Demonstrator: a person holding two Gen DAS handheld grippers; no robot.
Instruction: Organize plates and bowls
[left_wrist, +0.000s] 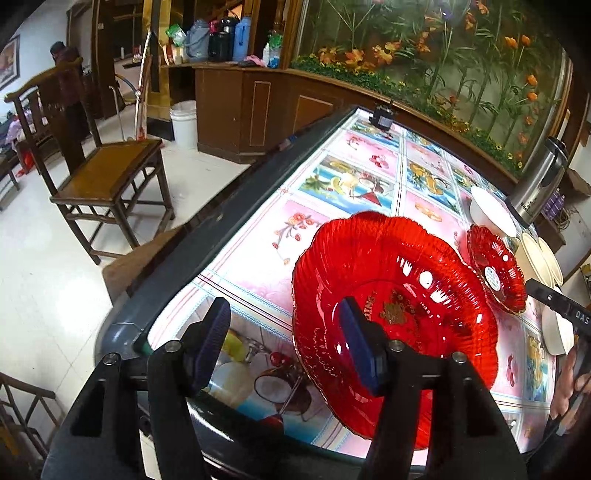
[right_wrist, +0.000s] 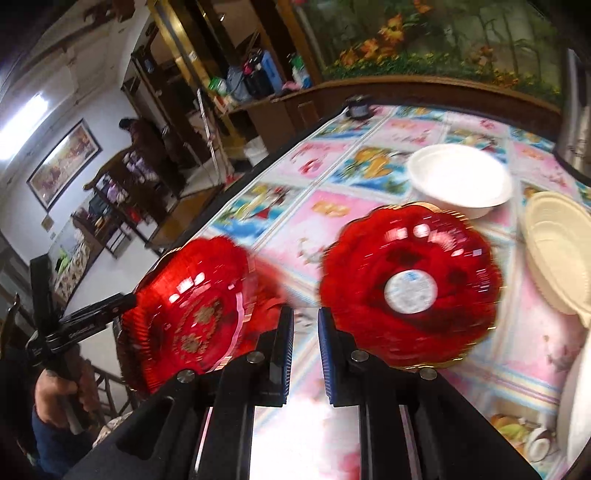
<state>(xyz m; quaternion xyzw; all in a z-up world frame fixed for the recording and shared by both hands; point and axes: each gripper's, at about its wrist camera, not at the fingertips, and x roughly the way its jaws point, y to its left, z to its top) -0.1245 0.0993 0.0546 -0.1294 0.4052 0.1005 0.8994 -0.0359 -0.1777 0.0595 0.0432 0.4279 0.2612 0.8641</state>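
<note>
A large red scalloped plate (left_wrist: 395, 314) with gold lettering lies on the fruit-print tablecloth (left_wrist: 258, 258). My left gripper (left_wrist: 284, 343) is open, its right finger (left_wrist: 356, 343) over the plate's near rim, its left finger off the plate. A smaller red plate (left_wrist: 496, 269) with a round sticker lies beyond it. In the right wrist view the small red plate (right_wrist: 410, 284) is just ahead of my right gripper (right_wrist: 304, 354), whose fingers stand a narrow gap apart and hold nothing. The large plate (right_wrist: 188, 310) is at the left there, with the left gripper at its edge.
A white bowl (right_wrist: 460, 179) and cream plates (right_wrist: 557, 254) sit at the right of the table. A steel flask (left_wrist: 541, 184) stands at the far right, a small dark jar (left_wrist: 382, 118) at the far edge. A wooden chair (left_wrist: 107, 173) stands left of the table.
</note>
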